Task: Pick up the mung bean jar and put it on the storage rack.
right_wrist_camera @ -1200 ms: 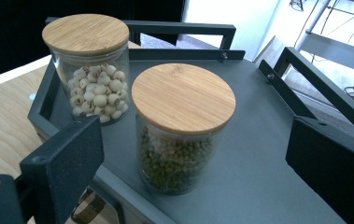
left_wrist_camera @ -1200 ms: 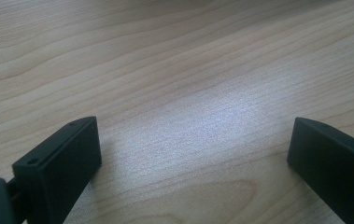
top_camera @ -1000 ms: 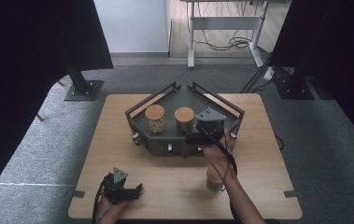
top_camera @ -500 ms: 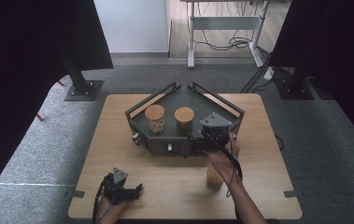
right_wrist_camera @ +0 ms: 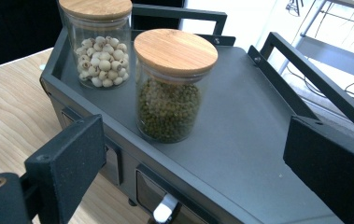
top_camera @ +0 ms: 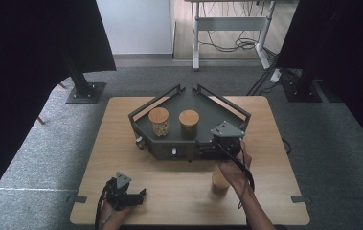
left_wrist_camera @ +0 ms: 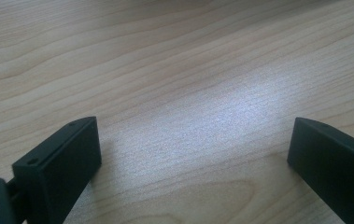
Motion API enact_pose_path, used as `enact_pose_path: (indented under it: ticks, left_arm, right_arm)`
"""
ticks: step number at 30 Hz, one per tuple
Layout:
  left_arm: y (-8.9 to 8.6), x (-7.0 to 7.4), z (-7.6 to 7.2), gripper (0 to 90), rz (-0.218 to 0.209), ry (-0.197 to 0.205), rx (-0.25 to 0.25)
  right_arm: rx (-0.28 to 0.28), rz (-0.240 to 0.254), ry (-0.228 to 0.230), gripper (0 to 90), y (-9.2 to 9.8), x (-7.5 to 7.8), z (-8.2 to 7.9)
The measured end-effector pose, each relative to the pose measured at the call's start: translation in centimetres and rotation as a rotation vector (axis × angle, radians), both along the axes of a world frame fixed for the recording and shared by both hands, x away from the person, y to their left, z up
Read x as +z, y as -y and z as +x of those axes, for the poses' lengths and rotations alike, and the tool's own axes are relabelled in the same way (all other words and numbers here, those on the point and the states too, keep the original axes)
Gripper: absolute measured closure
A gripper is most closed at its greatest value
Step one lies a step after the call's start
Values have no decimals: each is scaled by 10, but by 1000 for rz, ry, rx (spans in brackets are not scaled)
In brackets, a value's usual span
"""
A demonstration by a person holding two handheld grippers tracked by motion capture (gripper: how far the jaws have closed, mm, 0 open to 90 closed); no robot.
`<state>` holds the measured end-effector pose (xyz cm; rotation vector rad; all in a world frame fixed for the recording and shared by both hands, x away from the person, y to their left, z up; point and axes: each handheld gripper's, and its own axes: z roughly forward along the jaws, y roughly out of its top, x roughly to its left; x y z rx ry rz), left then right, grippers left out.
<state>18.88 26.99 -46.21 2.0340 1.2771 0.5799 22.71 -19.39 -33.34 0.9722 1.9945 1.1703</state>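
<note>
A dark corner rack [top_camera: 169, 151] stands mid-table with two wooden-lidded glass jars on its top. The left jar [top_camera: 159, 121] holds pale round seeds [right_wrist_camera: 99, 44]; the right jar [top_camera: 188, 123] holds green beans [right_wrist_camera: 174, 88]. My right gripper [top_camera: 207, 146] hovers at the rack's front right edge, open, jaws [right_wrist_camera: 195, 156] wide with nothing between them, a short way back from the green jar. A third jar [top_camera: 220, 183] stands on the table by my right wrist, partly hidden by the hand. My left gripper [top_camera: 141, 194] rests open near the front left edge over bare wood [left_wrist_camera: 193, 154].
The rack [right_wrist_camera: 249, 107] has raised rails along its back sides and small drawers with a metal pull [right_wrist_camera: 165, 210] in its front. Bare tabletop [top_camera: 121, 158] lies left of the rack. Beyond the table are a stand base [top_camera: 85, 91] and desk legs with cables.
My right gripper has drawn back to the right and toward the near side, away from the green jar. Jars and left gripper have stayed put.
</note>
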Motion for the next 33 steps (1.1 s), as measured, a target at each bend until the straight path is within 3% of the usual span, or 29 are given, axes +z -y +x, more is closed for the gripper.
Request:
enact_pose_path:
  ticks: [33]
  left_arm:
    - [0,0,0,25,0,-1,0]
  right_arm:
    - [-25,-2,11,57,30,-23,-28]
